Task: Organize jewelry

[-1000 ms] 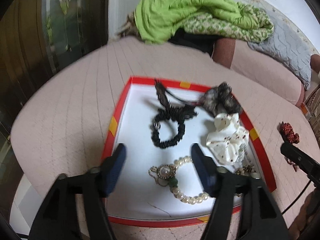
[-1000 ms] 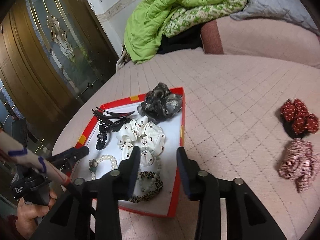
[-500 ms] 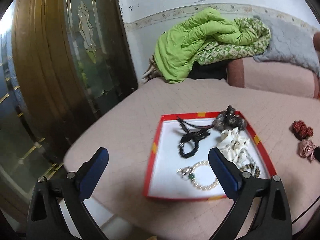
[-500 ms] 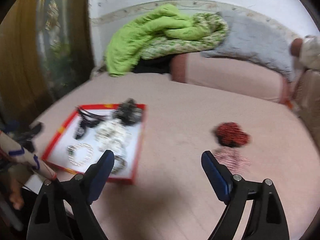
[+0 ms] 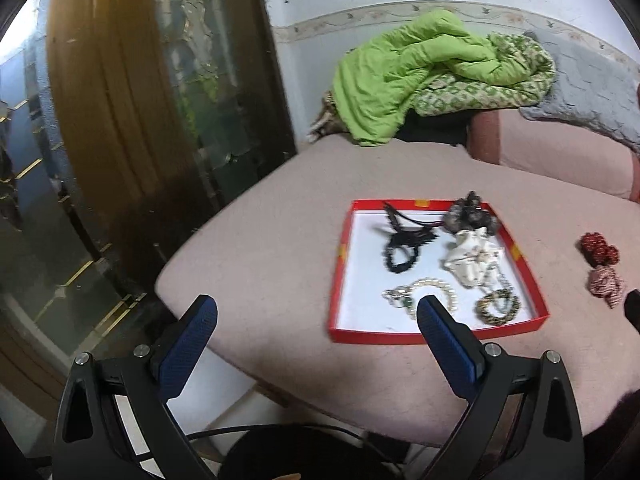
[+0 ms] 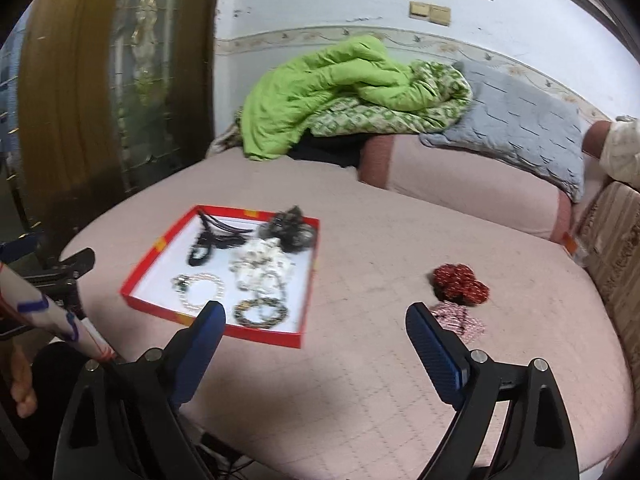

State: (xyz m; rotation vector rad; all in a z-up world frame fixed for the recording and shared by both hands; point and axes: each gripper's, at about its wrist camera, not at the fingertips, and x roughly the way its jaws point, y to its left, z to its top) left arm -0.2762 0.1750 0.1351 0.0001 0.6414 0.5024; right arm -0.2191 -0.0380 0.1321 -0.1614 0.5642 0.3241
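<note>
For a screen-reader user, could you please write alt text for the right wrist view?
A red-rimmed tray of jewelry and scrunchies sits on a pink bed, seen past the open, empty right gripper. A dark red scrunchie and a striped one lie on the bed outside the tray, with a green quilt behind.

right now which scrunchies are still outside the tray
The dark red scrunchie and the pink striped scrunchie, both lying on the pink bed, right of the red tray. The white scrunchie and the dark grey one are in the tray.
</note>
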